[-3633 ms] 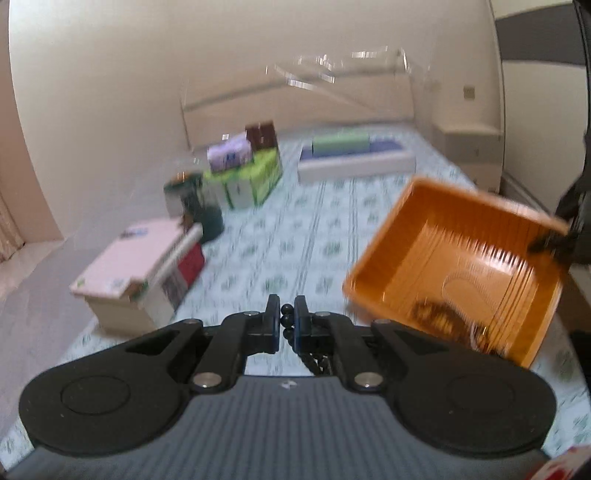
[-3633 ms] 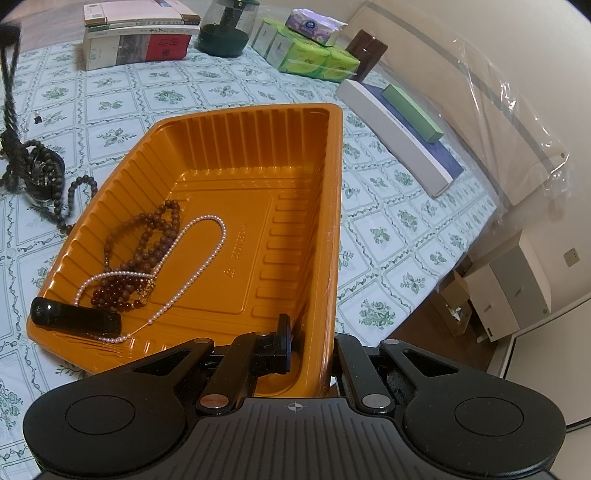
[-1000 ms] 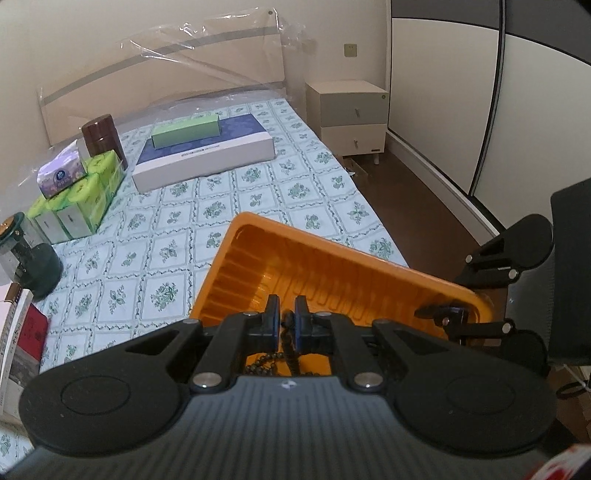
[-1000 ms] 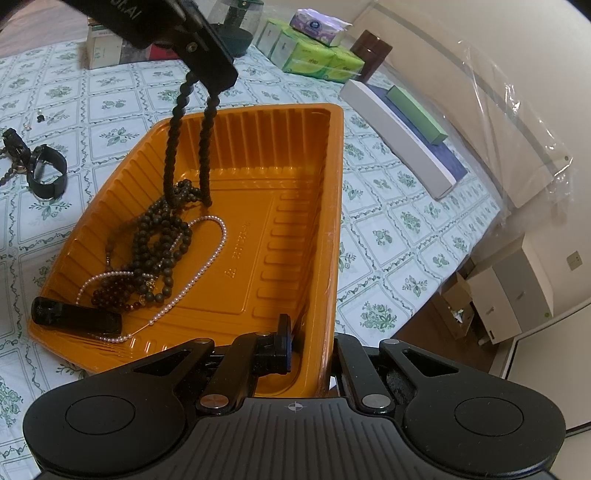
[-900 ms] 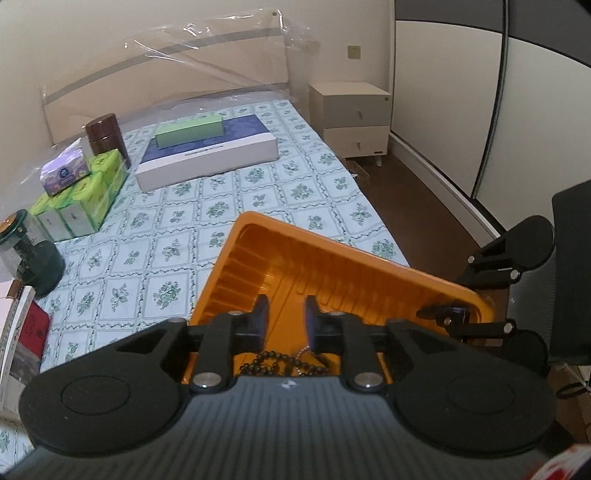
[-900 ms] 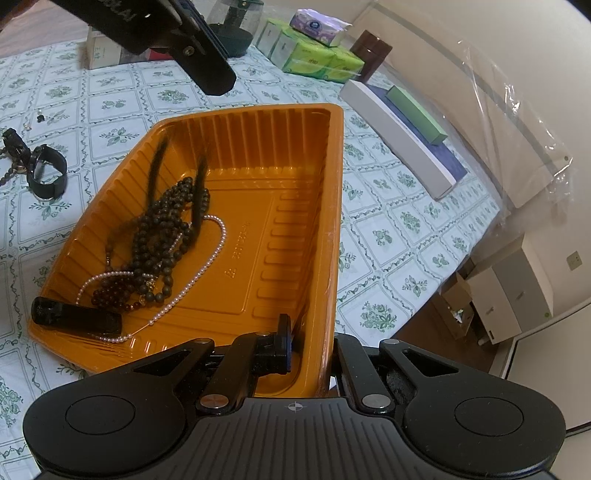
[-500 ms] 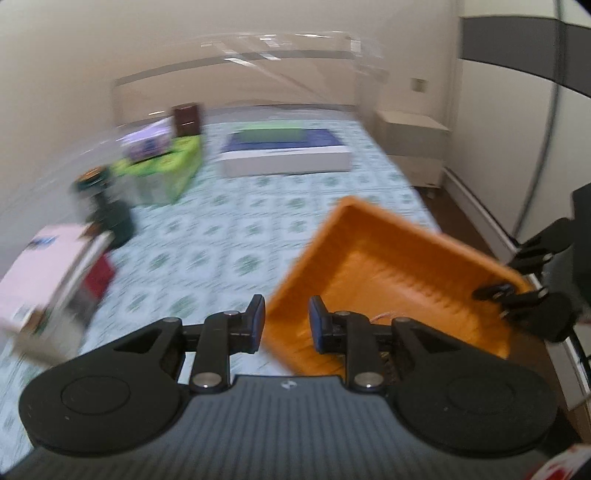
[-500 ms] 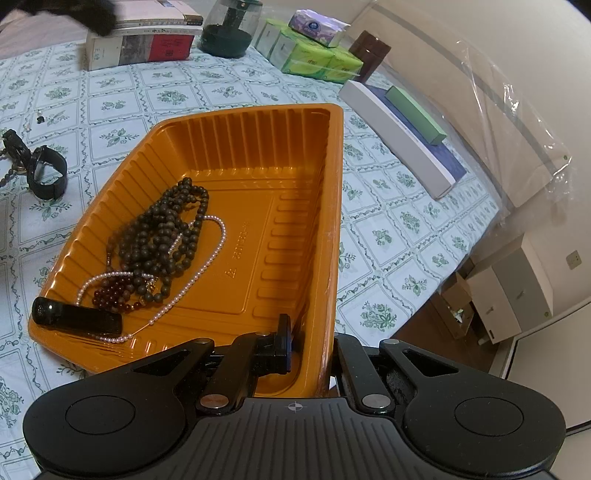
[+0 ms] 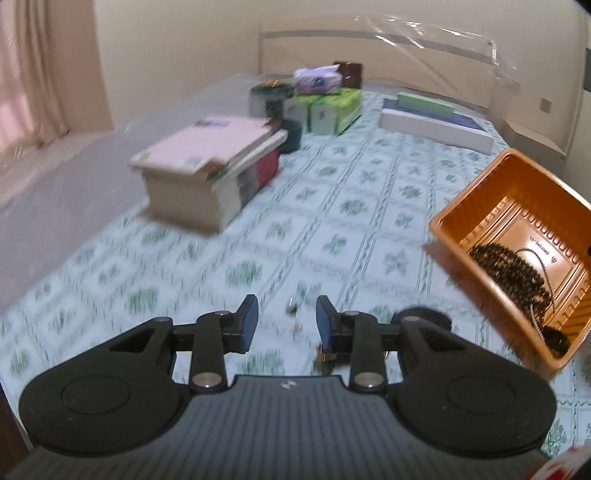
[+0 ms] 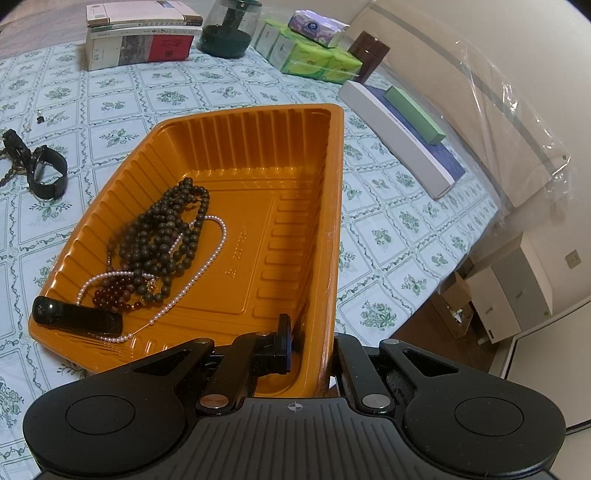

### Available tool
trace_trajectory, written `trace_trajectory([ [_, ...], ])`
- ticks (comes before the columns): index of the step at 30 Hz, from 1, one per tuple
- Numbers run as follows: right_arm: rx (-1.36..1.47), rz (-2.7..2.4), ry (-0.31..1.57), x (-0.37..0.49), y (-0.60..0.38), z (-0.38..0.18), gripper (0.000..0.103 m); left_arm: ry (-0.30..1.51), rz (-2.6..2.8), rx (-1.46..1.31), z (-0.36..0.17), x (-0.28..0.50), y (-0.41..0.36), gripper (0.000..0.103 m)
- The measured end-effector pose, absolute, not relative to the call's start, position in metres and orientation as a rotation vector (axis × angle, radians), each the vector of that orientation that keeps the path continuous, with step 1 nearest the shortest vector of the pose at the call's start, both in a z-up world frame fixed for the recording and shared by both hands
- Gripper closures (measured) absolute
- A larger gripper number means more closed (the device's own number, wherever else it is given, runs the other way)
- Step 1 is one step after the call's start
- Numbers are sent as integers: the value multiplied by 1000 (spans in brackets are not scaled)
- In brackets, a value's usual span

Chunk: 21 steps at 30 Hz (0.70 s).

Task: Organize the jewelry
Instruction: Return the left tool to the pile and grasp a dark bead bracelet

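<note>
The orange tray is sitting on the green-and-white floral bedspread, near the bed's edge. It is a ribbed plastic tray with glossy walls and a flat floor stamped with small lettering. Its near right wall is being clamped by the right gripper: one finger is lying inside the tray, the other is outside the wall, jaws closed on the rim.

Inside, toward the left end, a long strand of dark brown beads is lying in a loose heap. A thin strand of small white pearls is looping around and under it. A shorter string of reddish-brown beads is resting at the heap's near edge, and a black oblong object is lying along the near left wall, touching the pearls.

Outside the tray, to its left on the bedspread, a black wristband is lying just beside some other dark jewelry at the picture's edge, too cut off to identify.

The left gripper is empty, its jaws opening, blue pads apart over bare bedspread with only small specks below; this view is motion-blurred. The tray is showing at its right edge.

Further back: a stack of books, a dark green jar, green tissue packs and a flat white box.
</note>
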State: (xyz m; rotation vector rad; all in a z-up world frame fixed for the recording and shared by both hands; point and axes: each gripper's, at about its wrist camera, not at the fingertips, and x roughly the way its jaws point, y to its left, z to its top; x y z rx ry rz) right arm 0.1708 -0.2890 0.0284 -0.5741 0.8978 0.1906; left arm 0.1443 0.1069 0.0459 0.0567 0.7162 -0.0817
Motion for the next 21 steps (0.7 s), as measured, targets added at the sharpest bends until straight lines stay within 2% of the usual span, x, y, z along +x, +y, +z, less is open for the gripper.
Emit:
trace_trajectory([
  [8,-574,191,899,170,-289,28,98,769,-54,-67,-5,118,112,73],
  [21,-574,189,901,169,-291,29,98,795,-113,-42,-35,134,88,73],
])
